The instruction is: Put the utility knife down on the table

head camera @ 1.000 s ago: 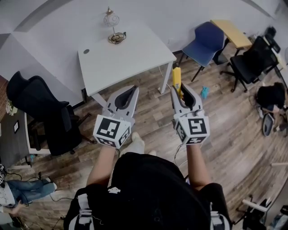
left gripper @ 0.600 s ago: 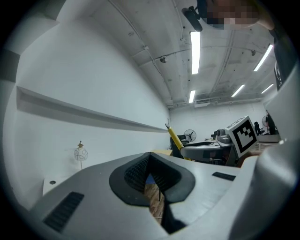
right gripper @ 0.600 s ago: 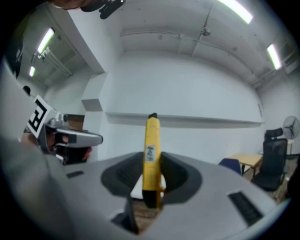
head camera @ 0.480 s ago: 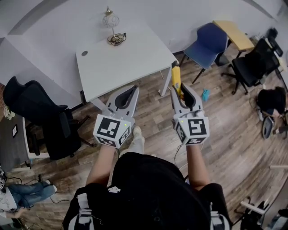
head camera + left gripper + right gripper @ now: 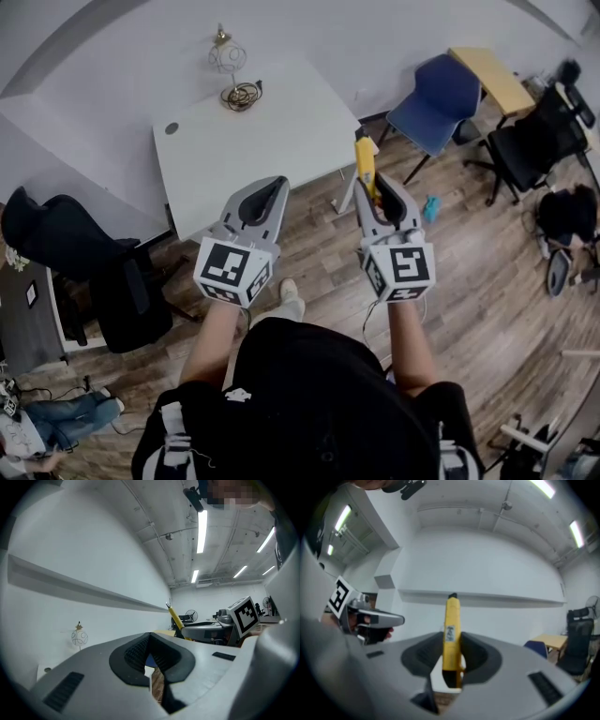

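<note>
Currently the right claw [image 5: 376, 190] is pinching the yellow utility knife [image 5: 452, 625] by its rear end, and the body sticks out level past the tips. Left claw [image 5: 270, 191] is pressed together with nothing in it, side by side with the right. The white worktop [image 5: 267, 131] lies ahead of and below both claws, and the knife is not on it yet. A small lamp [image 5: 228, 58] stands at its far edge.

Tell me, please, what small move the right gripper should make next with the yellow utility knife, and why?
Probably carry it forward and slightly left, over the tabletop, before lowering. The right gripper is shut on the utility knife, which sticks out ahead of the jaws; in the head view it lies beside the right corner of the white table, above the floor.
</note>
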